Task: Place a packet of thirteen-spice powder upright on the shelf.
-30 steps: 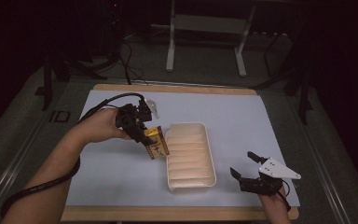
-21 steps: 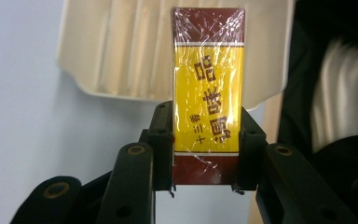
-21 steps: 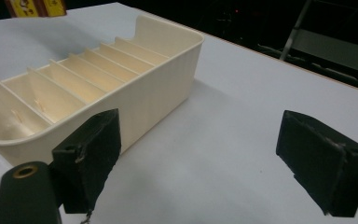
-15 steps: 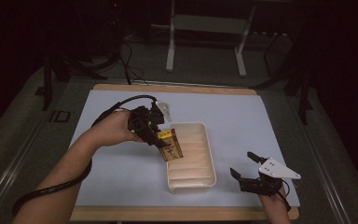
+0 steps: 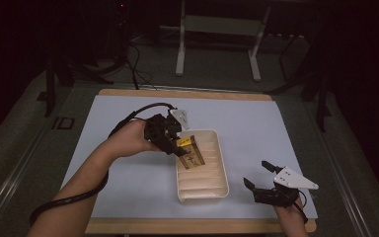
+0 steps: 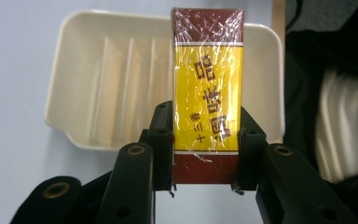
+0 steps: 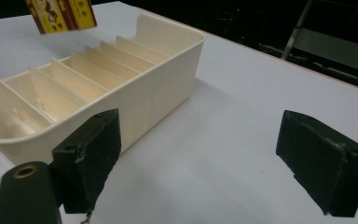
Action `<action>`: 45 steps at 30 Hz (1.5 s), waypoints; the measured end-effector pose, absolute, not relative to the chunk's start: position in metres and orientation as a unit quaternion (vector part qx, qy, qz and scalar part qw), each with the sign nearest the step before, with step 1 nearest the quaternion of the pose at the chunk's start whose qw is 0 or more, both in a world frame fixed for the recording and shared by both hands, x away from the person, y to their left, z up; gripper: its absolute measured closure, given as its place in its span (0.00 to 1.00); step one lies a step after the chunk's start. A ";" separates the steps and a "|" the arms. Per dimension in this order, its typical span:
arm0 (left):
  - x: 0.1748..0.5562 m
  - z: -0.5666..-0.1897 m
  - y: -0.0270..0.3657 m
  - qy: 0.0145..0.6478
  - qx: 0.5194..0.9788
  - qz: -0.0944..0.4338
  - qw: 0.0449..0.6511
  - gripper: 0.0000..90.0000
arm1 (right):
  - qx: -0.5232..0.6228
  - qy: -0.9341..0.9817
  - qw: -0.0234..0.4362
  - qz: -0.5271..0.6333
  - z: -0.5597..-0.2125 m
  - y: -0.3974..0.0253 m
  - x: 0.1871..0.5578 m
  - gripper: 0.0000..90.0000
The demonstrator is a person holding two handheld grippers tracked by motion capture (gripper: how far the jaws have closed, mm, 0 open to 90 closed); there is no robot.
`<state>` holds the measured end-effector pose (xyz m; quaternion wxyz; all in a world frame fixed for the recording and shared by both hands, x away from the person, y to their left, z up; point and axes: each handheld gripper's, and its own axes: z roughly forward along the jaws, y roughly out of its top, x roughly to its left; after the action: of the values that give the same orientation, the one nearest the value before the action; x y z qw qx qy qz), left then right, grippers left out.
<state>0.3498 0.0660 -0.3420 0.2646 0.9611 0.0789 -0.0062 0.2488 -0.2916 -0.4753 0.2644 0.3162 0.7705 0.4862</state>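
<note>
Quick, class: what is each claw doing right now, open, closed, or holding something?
Left claw: closed on the yellow and maroon packet, above the cream tray.
Right claw: open, holding nothing.

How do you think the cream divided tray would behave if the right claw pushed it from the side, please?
The tray looks like thin moulded plastic with empty slots, so it is probably light and would slide easily on the smooth white table cover. Its low, wide shape suggests it would skid rather than tip. The thin dividers may flex if pressed directly.
</note>
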 end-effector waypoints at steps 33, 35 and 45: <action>0.359 -0.372 0.052 0.064 0.959 -0.003 0.275 0.75 | 0.315 0.772 0.262 0.486 -0.476 -0.292 0.249 0.16; 0.360 -0.373 0.053 0.066 0.959 -0.003 0.277 0.75 | 0.316 0.772 0.261 0.485 -0.476 -0.292 0.249 0.16; 0.361 -0.384 0.048 0.063 0.965 -0.007 0.254 0.75 | 0.315 0.773 0.262 0.485 -0.476 -0.292 0.249 0.16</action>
<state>0.3612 0.0479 -0.3842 0.2542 0.9650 0.0634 -0.0073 0.2493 -0.2918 -0.4758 0.2617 0.3147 0.7731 0.4846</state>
